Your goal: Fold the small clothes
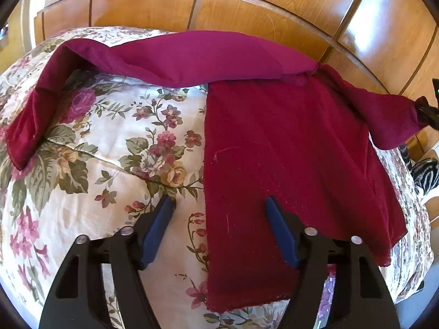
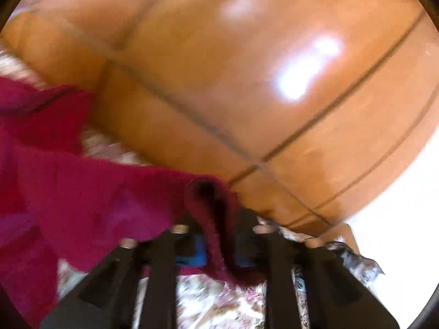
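A dark red garment (image 1: pixel 288 148) lies on a floral bedspread (image 1: pixel 109 150). Its body is on the right, and one long sleeve (image 1: pixel 164 57) runs across the back and hangs down at the left. My left gripper (image 1: pixel 219 208) is open and empty, straddling the garment's left edge just above the bedspread. My right gripper (image 2: pixel 216 235) is shut on the end of the other sleeve (image 2: pixel 205 208) and holds it up off the bed; it shows at the right edge of the left wrist view (image 1: pixel 426 111). The right wrist view is blurred.
A glossy wooden panelled wardrobe (image 1: pixel 247 8) stands right behind the bed and fills the right wrist view (image 2: pixel 247 82). A black and white striped thing (image 1: pixel 426 175) lies past the bed's right edge.
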Demonstrator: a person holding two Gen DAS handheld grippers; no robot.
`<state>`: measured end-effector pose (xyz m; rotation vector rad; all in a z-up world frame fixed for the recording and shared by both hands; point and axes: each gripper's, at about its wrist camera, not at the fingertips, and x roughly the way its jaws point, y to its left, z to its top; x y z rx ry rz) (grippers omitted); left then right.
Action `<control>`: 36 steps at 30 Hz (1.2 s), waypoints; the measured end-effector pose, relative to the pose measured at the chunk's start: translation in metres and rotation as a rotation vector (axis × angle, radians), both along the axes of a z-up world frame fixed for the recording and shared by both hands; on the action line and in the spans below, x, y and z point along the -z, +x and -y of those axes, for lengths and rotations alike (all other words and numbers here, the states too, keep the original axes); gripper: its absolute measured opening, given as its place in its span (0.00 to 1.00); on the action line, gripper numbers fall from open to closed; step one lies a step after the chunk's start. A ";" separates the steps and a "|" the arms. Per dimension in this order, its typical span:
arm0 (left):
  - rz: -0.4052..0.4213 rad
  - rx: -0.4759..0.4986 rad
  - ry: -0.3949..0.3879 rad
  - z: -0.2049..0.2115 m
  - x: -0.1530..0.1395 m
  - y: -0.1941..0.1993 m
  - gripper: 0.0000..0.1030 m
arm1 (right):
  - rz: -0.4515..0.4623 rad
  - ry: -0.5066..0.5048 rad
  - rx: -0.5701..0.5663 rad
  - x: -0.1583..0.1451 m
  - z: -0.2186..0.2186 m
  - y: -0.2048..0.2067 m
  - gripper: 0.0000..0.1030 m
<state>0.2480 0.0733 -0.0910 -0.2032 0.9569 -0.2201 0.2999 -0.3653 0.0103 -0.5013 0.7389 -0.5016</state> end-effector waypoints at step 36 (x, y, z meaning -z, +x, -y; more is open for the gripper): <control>-0.039 0.079 -0.105 -0.045 -0.036 -0.113 0.03 | -0.391 0.699 -0.245 0.098 -0.070 -0.284 0.07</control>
